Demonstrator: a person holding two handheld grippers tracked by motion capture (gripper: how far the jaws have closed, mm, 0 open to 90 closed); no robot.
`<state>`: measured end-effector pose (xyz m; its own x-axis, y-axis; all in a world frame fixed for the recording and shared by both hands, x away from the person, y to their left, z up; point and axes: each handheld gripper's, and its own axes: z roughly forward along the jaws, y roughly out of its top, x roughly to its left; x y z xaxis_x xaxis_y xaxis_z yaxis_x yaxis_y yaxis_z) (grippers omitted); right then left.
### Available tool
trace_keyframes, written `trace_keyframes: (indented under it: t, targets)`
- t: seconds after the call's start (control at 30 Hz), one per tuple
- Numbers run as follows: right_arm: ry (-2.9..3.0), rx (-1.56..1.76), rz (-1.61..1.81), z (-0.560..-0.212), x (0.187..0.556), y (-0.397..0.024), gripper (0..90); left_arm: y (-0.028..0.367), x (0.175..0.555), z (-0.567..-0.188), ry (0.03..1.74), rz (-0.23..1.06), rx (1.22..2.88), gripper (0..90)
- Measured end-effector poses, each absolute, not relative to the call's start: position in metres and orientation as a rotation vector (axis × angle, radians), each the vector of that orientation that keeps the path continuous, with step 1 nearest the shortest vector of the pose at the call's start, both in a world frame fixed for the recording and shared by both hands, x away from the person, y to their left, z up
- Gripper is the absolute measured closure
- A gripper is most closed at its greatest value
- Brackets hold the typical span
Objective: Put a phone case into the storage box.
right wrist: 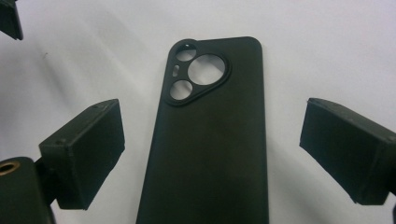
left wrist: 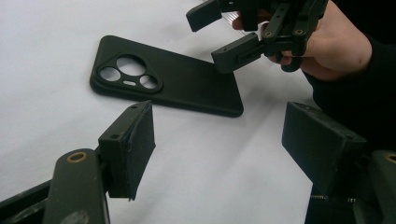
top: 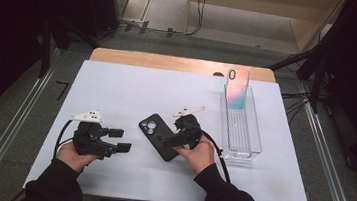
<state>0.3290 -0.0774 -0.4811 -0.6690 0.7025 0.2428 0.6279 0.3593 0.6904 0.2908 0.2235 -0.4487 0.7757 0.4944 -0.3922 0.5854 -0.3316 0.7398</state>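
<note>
White sheeting covers the table [top: 133,83], with a strip of bare wood showing along its far edge; around it lie grey floor, dark racks at both sides and cables trailing on the far side. On the sheet there are two phone cases and one clear tray. One black phone case [top: 158,135] lies flat, back up, with a rounded three-hole camera cut-out toward its far end. To its right stands the clear tray [top: 251,138], long and narrow, and a second case, pink and teal [top: 237,90], leans upright in the tray's far end. Two grippers are held by the person, one in each hand. The right gripper [right wrist: 212,154] hovers low over the black phone case's near end, jaws spread wide with the case lying between them and neither pad touching it. The left gripper [top: 118,140] sits to the left of the black phone case, well apart from it, jaws parted and holding nothing, pointing toward the case.
</note>
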Motion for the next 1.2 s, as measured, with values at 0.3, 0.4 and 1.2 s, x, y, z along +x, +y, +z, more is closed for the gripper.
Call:
trace_keyframes:
  t: [0.3, 0.4, 1.2]
  targets:
    - [2.522, 1.213, 1.198, -0.485, 0.327, -0.068, 4.8, 0.224, 0.291, -0.449, 0.807, -0.118, 1.99, 26.2]
    - [2.518, 1.224, 1.199, -0.485, 0.327, -0.068, 4.9, 0.224, 0.291, -0.449, 0.808, -0.116, 1.989, 26.2]
    - [2.538, 1.198, 1.071, -0.511, 0.321, -0.057, 4.9, 0.226, 0.292, -0.449, 0.819, -0.105, 1.98, 26.2]
